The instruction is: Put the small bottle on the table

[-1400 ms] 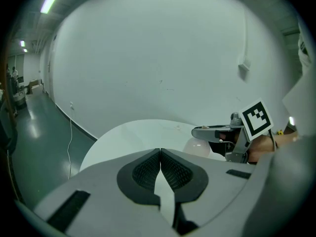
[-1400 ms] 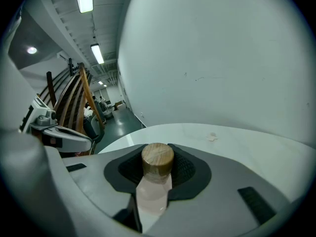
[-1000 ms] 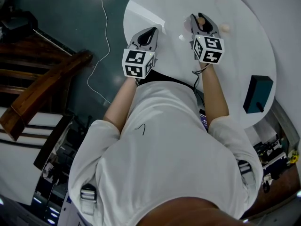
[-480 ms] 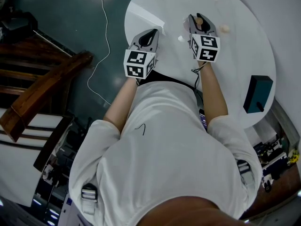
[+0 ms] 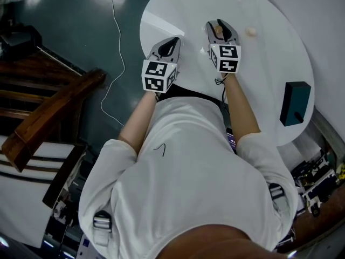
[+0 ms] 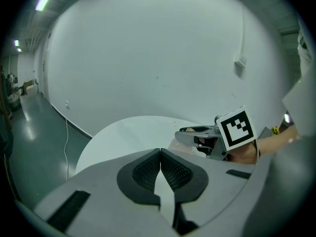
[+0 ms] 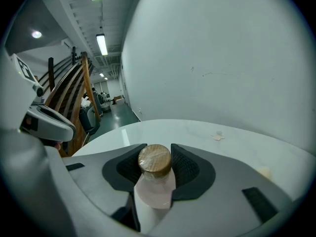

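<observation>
On the table (image 5: 178, 9) around the bottle (image 7: 154, 162), beige lump (image 5: 250, 31), teal box (image 5: 295, 102)

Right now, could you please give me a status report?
Left gripper shut, empty. Right gripper just opening, pads touching small bottle between them. Beige scrap on table lies off to its right.

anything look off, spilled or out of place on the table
Nothing spilled or broken. Only small oddities: a tan scrap and a pale lump lie loose on the white table. The small bottle sits capped between the jaws of the right gripper, which have just been opening.
</observation>
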A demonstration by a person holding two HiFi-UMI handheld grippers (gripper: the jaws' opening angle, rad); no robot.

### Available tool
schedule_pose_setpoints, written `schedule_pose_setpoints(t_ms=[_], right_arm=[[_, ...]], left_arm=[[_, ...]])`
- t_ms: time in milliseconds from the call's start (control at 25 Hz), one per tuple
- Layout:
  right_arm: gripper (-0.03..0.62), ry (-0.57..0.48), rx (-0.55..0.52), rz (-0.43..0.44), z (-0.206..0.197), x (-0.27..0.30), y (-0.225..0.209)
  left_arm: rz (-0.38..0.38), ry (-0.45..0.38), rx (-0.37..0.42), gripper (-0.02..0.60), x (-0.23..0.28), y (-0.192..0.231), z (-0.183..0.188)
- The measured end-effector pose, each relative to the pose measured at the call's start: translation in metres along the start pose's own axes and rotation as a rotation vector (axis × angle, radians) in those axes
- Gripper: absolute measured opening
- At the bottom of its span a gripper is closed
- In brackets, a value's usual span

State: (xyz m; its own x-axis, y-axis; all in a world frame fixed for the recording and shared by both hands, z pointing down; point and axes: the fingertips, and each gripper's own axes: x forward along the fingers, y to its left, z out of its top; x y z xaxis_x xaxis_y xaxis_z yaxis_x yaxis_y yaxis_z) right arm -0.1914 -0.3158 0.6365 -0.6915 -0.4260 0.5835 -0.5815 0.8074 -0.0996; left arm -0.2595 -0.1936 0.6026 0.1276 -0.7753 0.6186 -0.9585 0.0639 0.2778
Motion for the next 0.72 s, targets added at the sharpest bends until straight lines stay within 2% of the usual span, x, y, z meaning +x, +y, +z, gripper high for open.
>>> schedule_pose_setpoints(t_ms=[80, 160, 320, 600, 720], right_arm=[[0.160, -0.002, 0.011, 0.016, 0.000, -0.003, 0.002], [0.213, -0.001, 0.023, 0.021, -0.002, -0.010, 0.005], [0.241, -0.005, 0.061, -0.020, -0.014, -0.036, 0.005], [0.213, 0.017, 0.119, -0.081, -0.048, -0.087, 0.014], [0.147, 0.021, 0.131, -0.121, -0.057, -0.109, 0.013]], left_arm=[[-0.016, 0.000, 0.015, 0.020, 0.000, -0.005, 0.001], [-0.033, -0.001, 0.031, 0.020, -0.001, -0.009, 0.003], [-0.077, 0.000, 0.069, 0.020, 0.001, -0.018, 0.005], [-0.172, 0.018, 0.142, 0.020, 0.006, -0.051, -0.003], [-0.216, 0.027, 0.172, 0.020, 0.008, -0.070, -0.007]])
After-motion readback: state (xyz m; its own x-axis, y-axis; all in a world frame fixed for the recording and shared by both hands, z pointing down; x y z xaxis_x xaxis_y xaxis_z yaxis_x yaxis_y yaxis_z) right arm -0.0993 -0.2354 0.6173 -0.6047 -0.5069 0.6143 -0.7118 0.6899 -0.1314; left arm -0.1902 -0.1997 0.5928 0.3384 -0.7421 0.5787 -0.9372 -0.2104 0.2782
